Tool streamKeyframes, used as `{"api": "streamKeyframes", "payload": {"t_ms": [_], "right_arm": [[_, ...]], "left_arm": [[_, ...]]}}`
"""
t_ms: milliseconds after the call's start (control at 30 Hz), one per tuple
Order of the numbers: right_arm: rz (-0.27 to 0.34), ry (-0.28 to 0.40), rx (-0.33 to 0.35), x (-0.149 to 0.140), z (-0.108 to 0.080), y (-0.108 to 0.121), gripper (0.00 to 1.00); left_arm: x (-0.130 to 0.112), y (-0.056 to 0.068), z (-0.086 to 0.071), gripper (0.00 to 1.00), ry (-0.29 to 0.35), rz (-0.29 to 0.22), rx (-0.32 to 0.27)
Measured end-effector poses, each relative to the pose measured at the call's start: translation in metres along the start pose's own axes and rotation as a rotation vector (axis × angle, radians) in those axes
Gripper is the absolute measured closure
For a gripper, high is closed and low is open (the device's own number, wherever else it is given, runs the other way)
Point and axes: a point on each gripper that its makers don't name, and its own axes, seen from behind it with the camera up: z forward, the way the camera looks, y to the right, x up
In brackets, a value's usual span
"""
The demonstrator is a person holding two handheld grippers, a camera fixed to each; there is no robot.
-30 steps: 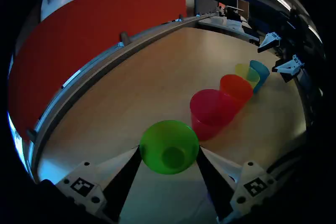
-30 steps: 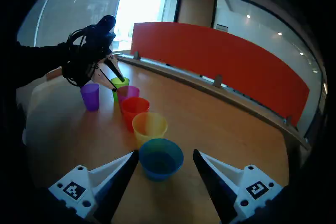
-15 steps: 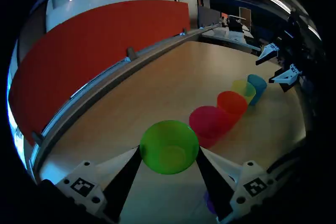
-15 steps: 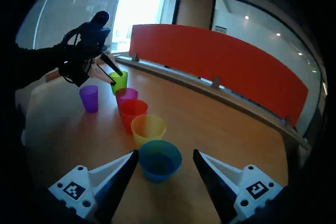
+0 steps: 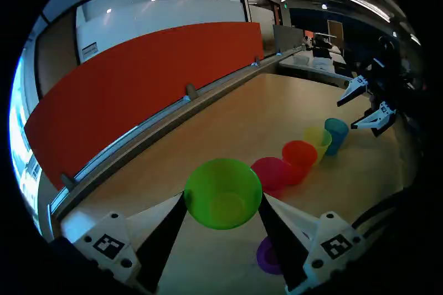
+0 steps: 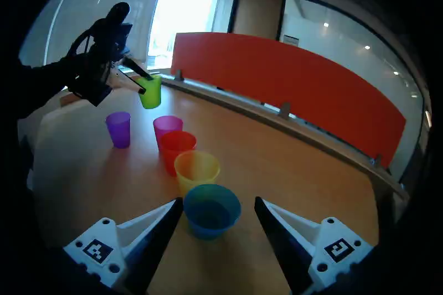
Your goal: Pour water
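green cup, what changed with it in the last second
The left gripper, fingers shut on the green cup, raised it up away from the row. The other cups stayed put; the right gripper stayed open, pointed at the blue cup.

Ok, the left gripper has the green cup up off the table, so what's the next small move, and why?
Probably shift the green cup over the purple cup before tilting: the left gripper holds it raised, and the purple cup stands just below, to one side.
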Motion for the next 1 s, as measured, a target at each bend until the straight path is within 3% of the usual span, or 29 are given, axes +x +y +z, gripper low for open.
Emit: {"api": "streamKeyframes", "payload": {"t_ms": [600,1000], "right_arm": [[0.028,-0.037,0.025,-0.023,0.011,-0.004,0.0],[0.05,-0.054,0.05,-0.033,0.022,-0.008,0.0]], "left_arm": [[0.034,0.032,-0.057,0.13,0.077,-0.042,0.018],[0.026,0.036,-0.082,0.13,0.076,-0.1,0.036]]}}
